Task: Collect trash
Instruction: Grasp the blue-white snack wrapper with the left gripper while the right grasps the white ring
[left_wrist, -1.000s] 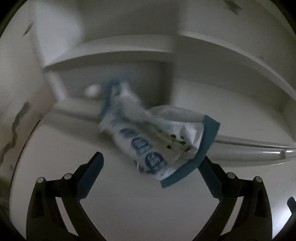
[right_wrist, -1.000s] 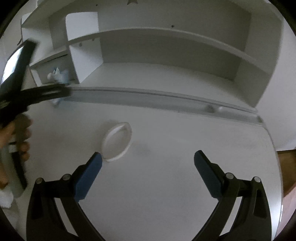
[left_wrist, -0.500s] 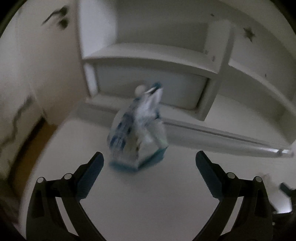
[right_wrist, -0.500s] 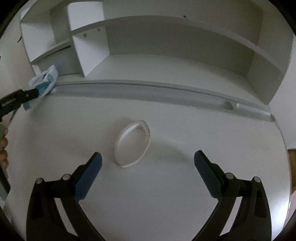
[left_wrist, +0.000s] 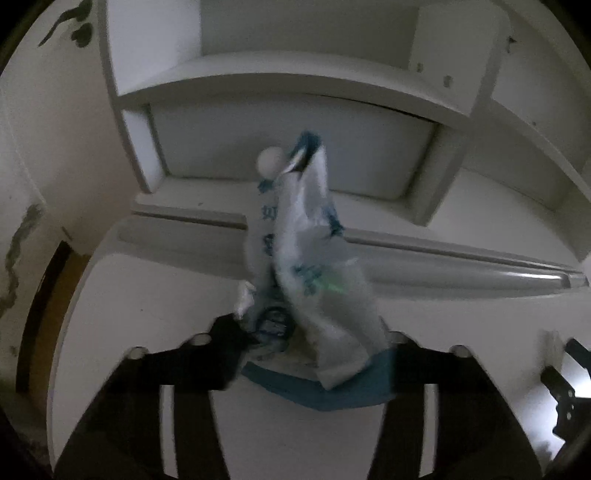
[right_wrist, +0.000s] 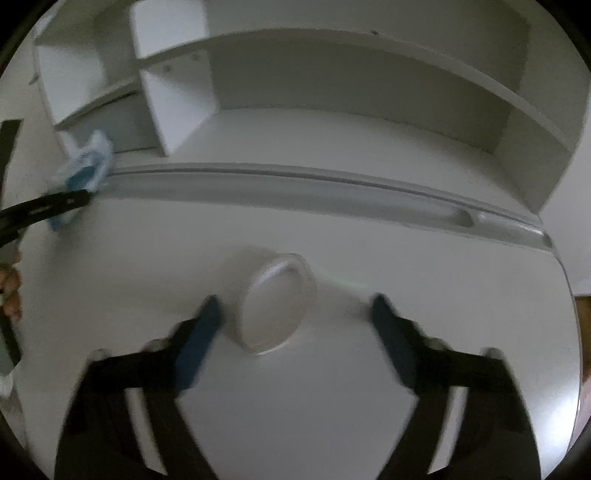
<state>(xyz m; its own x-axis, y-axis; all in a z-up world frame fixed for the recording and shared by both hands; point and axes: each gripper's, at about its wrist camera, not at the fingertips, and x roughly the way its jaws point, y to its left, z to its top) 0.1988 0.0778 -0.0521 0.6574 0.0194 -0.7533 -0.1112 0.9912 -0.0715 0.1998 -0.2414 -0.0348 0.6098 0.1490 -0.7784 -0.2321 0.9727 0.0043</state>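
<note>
**Both tools closing in on trash**

Since a second ago both my tools have come forward and narrowed: the wrapper, which lay loose ahead of my left tool, now stands right between its jaws, and the ring, which sat off to the left of my right tool, is now between that one's jaws.

On the left, my left tool (left_wrist: 314, 350) is closing. The wrapper (left_wrist: 306, 266), a crumpled white and blue plastic packet, rises upright from the counter (left_wrist: 147, 314) just in front of the groove at the foot of the shelf unit (left_wrist: 295, 85). Its lower folds fill the gap between the jaws and appear to meet both of them, but blur keeps me from saying the pads press it yet. I judge it not yet gripped.

On the right, my right tool (right_wrist: 291, 314) is closing too. The ring (right_wrist: 277, 302), a white round band lying tilted on the counter, sits between the jaws, nearer the left one, with clear counter showing on its right. Nothing is held there.

As for progress, I see two pieces of trash and neither is lifted. No bin shows in either view, so both grasps, the lifts and the drop-off all remain.
</note>
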